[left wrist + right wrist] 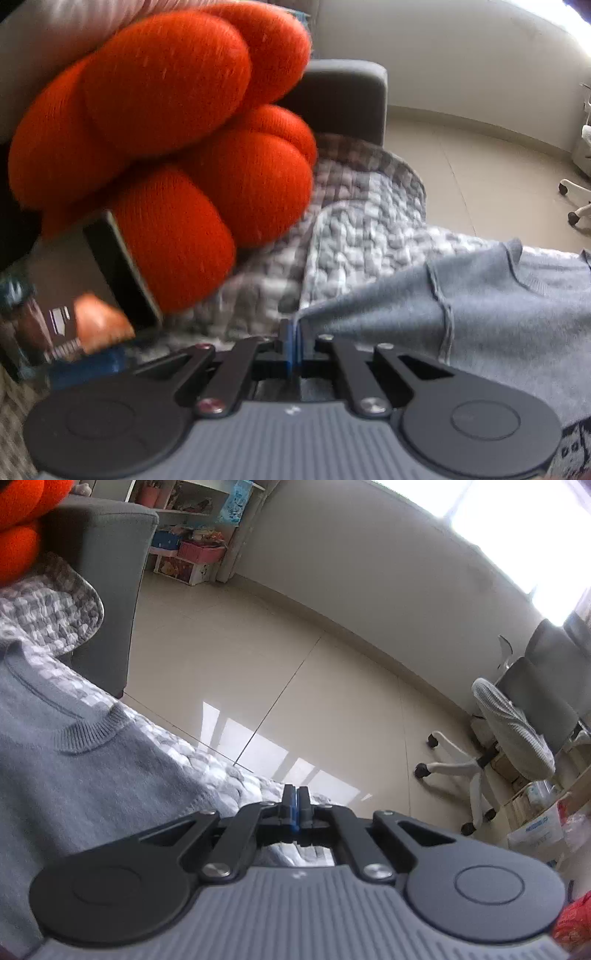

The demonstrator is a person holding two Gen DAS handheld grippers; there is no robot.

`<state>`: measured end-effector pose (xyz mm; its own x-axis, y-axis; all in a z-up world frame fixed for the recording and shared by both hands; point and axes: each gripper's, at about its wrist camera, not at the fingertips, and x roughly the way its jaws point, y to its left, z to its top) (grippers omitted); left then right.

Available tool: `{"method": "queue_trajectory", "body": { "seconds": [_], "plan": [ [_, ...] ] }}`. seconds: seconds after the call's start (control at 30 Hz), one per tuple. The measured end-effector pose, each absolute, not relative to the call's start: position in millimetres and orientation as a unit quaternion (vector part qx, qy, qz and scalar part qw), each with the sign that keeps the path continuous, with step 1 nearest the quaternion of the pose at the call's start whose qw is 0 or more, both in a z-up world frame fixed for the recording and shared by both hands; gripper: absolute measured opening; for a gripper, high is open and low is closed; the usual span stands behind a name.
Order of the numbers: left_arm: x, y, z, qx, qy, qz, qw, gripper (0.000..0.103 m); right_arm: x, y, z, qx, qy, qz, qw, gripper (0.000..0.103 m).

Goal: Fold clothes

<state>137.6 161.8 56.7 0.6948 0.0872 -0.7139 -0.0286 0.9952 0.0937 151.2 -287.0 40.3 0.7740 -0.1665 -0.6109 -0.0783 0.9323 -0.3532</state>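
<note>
Pinching one grey sweater [498,306], the left claw [291,332] is closed; the right claw [295,805] is closed, empty.

The floor [332,672] is of large pale beige tiles w/ thin dark joints, and bright patches of sunlight [266,746] lie on it at centre of the right wrist view. A plain off-white wall [369,565] curves across the upper part, w/ a low skirting at its foot. At upper right a window [517,524] is very bright, washed out. At upper left stands a grey sofa armrest [107,554], and behind it white shelves [192,528] w/ coloured boxes, contents too small to tell. At right, a swivel chair [509,723] on white legs w/ black castors, just beside a desk edge.
</note>
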Motion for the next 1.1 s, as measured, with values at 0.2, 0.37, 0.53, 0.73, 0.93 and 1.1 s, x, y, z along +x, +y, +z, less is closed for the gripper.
{"method": "queue_trajectory", "body": {
  "seconds": [0.2, 0.37, 0.53, 0.73, 0.93, 1.1],
  "plan": [
    [138, 150, 87, 0.065, 0.337, 0.009, 0.939, 0.052, 160, -312, 53, -0.081, 0.352, 0.044, 0.931, 0.051],
    [163, 121, 88, 0.062, 0.334, -0.064, 0.938, 0.052, 166, -298, 42, -0.113, 0.368, 0.093, 0.918, 0.051],
    [187, 98, 45, 0.058, 0.385, -0.100, 0.916, 0.038, 168, -280, 25, -0.143, 0.380, 0.099, 0.909, 0.025],
    [187, 85, 38, 0.083, 0.370, -0.071, 0.923, 0.002, 160, -264, 25, -0.213, 0.329, 0.060, 0.918, 0.005],
    [204, 83, 56, 0.070, 0.345, -0.033, 0.935, 0.002, 157, -264, 49, -0.226, 0.261, -0.008, 0.938, 0.005],
    [210, 72, 24, 0.084, 0.363, -0.008, 0.928, 0.006, 171, -257, 19, -0.242, 0.301, -0.044, 0.921, 0.005]
  ]
}}
